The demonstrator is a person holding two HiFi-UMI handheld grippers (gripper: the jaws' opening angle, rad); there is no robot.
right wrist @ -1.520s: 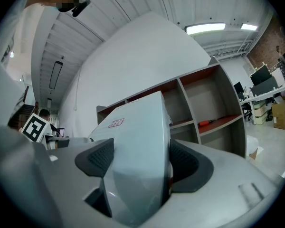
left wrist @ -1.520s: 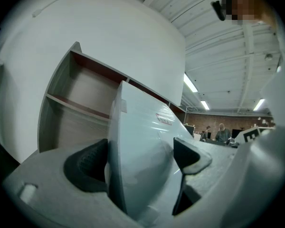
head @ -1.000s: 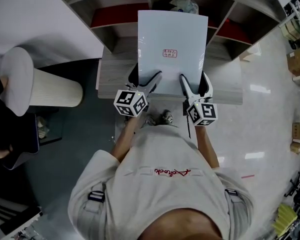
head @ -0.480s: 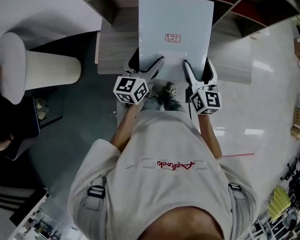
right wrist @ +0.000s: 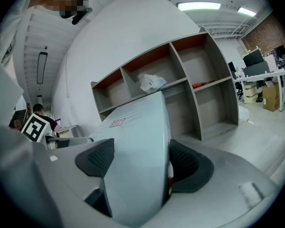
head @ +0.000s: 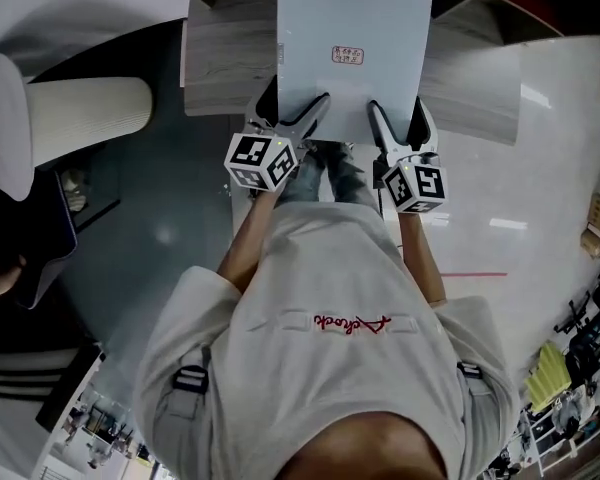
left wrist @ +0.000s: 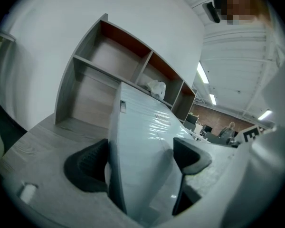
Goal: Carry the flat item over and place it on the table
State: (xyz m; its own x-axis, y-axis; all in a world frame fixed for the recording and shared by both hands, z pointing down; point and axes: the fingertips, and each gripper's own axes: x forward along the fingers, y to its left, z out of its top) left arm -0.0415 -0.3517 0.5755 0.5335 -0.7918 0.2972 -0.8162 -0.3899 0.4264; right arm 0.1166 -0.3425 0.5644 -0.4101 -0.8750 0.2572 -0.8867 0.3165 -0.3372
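A flat pale blue-white board (head: pixel 352 58) with a small red-printed label is held level in front of me, above the grey wooden table (head: pixel 220 68). My left gripper (head: pixel 292 118) is shut on the board's near left edge, and my right gripper (head: pixel 395 120) is shut on its near right edge. In the left gripper view the board (left wrist: pixel 142 151) runs away between the black pads (left wrist: pixel 88 167). The right gripper view shows the same board (right wrist: pixel 137 151) clamped between its pads (right wrist: pixel 190 167).
A grey shelf unit with red-backed compartments (right wrist: pixel 180 75) stands beyond the table, with a white bag (right wrist: pixel 152 83) on one shelf. A ribbed white cylinder (head: pixel 80 118) lies to the left on the dark floor. Glossy white floor (head: pixel 540 168) stretches to the right.
I have stepped forward with the board held in both grippers. The shelf unit has slid out of the top of the head view, and the board now reaches further over the table.
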